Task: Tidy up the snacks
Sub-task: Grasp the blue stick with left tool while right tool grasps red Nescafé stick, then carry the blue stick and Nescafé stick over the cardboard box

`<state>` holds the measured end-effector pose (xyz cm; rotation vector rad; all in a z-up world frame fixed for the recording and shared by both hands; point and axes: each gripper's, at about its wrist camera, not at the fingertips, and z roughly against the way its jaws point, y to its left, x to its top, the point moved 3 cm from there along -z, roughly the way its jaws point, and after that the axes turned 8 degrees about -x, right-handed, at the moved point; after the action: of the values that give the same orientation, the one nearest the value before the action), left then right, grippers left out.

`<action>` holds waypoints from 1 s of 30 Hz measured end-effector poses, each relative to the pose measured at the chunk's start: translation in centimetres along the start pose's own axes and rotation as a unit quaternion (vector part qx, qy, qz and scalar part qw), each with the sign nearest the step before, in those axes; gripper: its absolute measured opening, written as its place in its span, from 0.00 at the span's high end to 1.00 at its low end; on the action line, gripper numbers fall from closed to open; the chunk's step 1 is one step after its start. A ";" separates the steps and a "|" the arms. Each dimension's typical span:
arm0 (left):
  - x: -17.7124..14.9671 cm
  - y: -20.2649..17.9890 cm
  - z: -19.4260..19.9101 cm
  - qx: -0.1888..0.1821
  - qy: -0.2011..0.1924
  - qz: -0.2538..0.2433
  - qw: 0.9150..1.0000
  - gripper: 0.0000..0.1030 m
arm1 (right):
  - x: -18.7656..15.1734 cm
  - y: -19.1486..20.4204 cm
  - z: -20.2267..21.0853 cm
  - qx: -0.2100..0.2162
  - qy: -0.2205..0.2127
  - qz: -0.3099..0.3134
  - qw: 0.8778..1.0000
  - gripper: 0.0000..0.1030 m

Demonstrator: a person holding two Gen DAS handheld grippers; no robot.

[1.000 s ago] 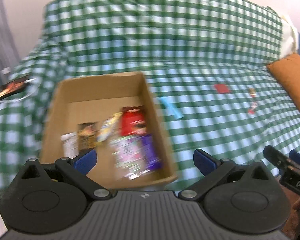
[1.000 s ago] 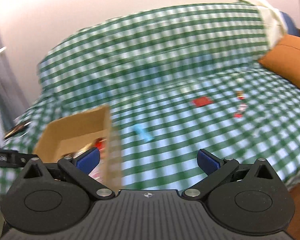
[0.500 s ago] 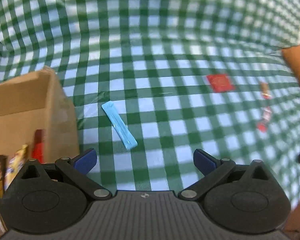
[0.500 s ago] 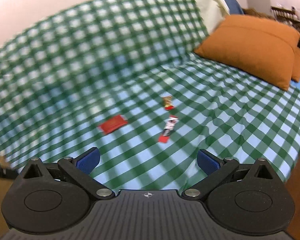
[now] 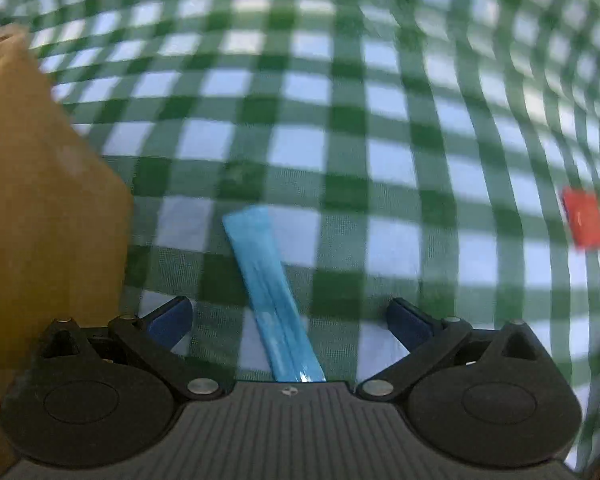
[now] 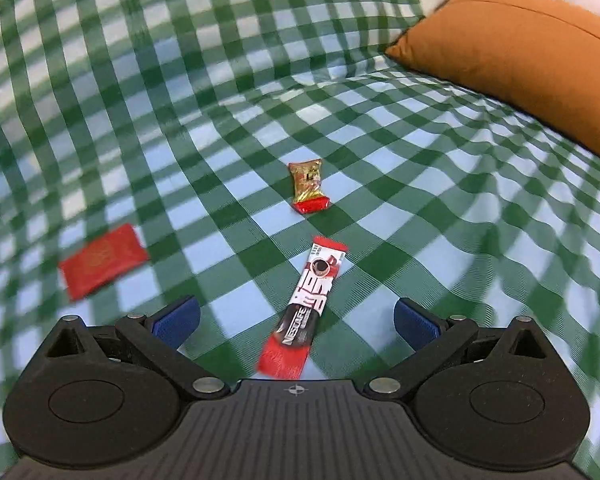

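A green-and-white checked cover [image 6: 220, 80] spreads under everything, with an orange cushion [image 6: 520, 48] at the far right. The cardboard box [image 5: 40, 208] stands left of the left gripper [image 5: 288, 316], whose jaws gape empty around a blue stick sachet [image 5: 268, 284]; its long axis runs almost straight ahead, leaning slightly left. The right gripper [image 6: 296, 316], also spread and empty, straddles a Nescafé stick [image 6: 304, 312] lying likewise lengthwise. Beyond lie a red flat packet [image 6: 102, 260] and a small gold-red candy [image 6: 308, 188]. Nothing blocks either pick.

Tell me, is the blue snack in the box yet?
No. The blue stick packet lies flat on the checked cloth, beside the cardboard box.
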<state>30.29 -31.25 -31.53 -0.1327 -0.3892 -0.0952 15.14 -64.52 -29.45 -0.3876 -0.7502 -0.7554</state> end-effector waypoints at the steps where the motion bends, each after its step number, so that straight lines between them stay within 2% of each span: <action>1: -0.1 0.0 -0.1 0.003 -0.002 -0.007 1.000 0.00 | -0.6 0.3 0.0 -0.005 -0.033 0.013 0.999 0.00; 3: -0.2 0.0 -0.2 0.005 -0.004 -0.011 1.000 0.00 | -1.2 0.5 0.4 -0.008 -0.054 0.021 0.998 0.00; 9: -0.3 0.3 -0.1 0.001 -0.001 -0.011 1.000 0.00 | -0.8 0.3 0.1 -0.003 -0.048 0.013 0.999 0.00; 10: -0.5 -0.2 0.3 0.003 0.000 -0.012 1.000 0.03 | -0.8 0.3 0.2 -0.002 -0.048 0.013 0.999 0.00; 12: -0.3 0.6 1.3 0.009 -0.004 -0.006 1.000 0.20 | -0.7 0.4 0.3 -0.006 -0.040 0.016 0.999 0.01; 13: -0.3 0.7 1.9 0.007 -0.010 -0.003 1.000 0.41 | -0.6 0.3 0.5 -0.006 -0.037 0.015 0.999 0.06; 14: -0.3 0.7 2.4 0.005 -0.012 -0.007 1.000 0.68 | -0.6 0.2 1.0 -0.003 -0.039 0.011 0.999 0.20; 15: -0.3 0.4 2.5 0.003 -0.010 -0.007 1.000 0.78 | -0.7 0.3 1.5 -0.002 -0.044 0.013 0.999 0.28; 16: -0.3 0.5 2.7 0.000 -0.006 -0.003 1.000 0.79 | -0.7 0.4 1.9 0.000 -0.046 0.018 0.999 0.46; 17: 0.0 0.4 2.5 0.000 -0.004 0.001 1.000 0.93 | -0.7 0.5 2.2 0.003 -0.047 0.020 0.999 0.66; 19: -0.2 0.3 3.3 -0.001 -0.012 -0.009 1.000 0.95 | -0.6 0.5 2.6 0.004 -0.042 0.022 0.999 0.77; 20: -0.2 0.2 3.9 -0.005 -0.015 -0.014 1.000 0.96 | -0.5 0.5 2.8 0.007 -0.038 0.021 0.999 0.79; 24: 0.0 -0.3 6.9 -0.035 -0.039 -0.032 0.998 0.96 | 0.0 0.1 5.2 0.021 -0.047 0.013 0.999 0.79; 30: -1.6 -0.9 14.8 -0.095 -0.069 -0.054 0.992 0.96 | 0.7 -0.2 12.5 0.064 -0.068 -0.013 0.996 0.79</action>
<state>23.19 -29.85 -18.48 -0.3069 -0.5258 -0.2304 9.42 -57.91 -20.43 -0.3166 -0.9287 -0.7054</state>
